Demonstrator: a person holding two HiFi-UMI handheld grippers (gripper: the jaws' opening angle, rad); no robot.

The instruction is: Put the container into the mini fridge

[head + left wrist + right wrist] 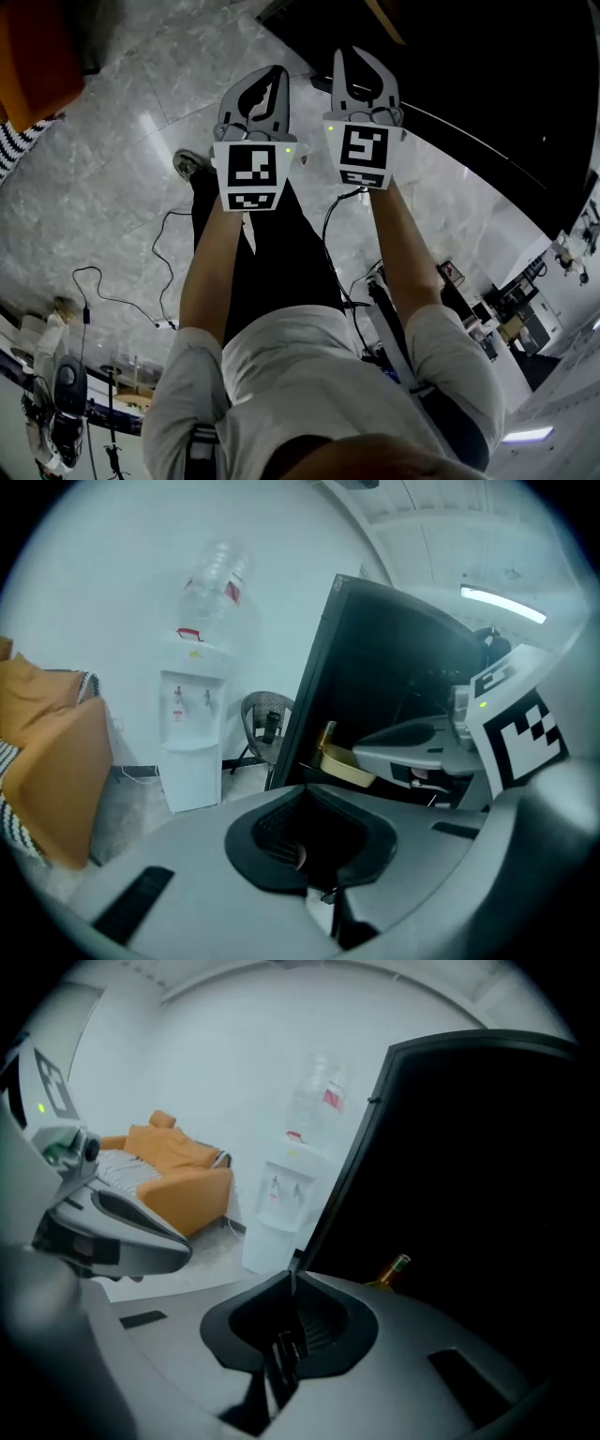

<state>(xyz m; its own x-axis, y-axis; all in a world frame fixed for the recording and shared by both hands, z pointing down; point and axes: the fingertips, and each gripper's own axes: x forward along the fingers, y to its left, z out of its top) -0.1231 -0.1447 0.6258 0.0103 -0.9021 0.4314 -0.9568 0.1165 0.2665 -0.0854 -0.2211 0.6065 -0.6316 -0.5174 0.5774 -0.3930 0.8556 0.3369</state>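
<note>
Left hand-held gripper (274, 73), right hand-held gripper (291, 1279) closed, empty; marble floor (112, 187), water dispenser (192, 742), orange sofa (178, 1185).

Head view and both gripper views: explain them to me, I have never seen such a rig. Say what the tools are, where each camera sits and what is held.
A person stands holding a two-jaw tong in each hand. The head view looks down from a camera on their head. In it the left gripper and right gripper point over a marble floor toward a black cabinet, probably the fridge. Each other picture comes from a camera riding on one gripper, looking along its jaws. Both pairs of jaws are together with nothing between them, so nothing is held. The left gripper view shows a pale yellow container inside the cabinet and a water dispenser nearby. The right gripper view shows a bottle inside and an orange sofa.
</note>
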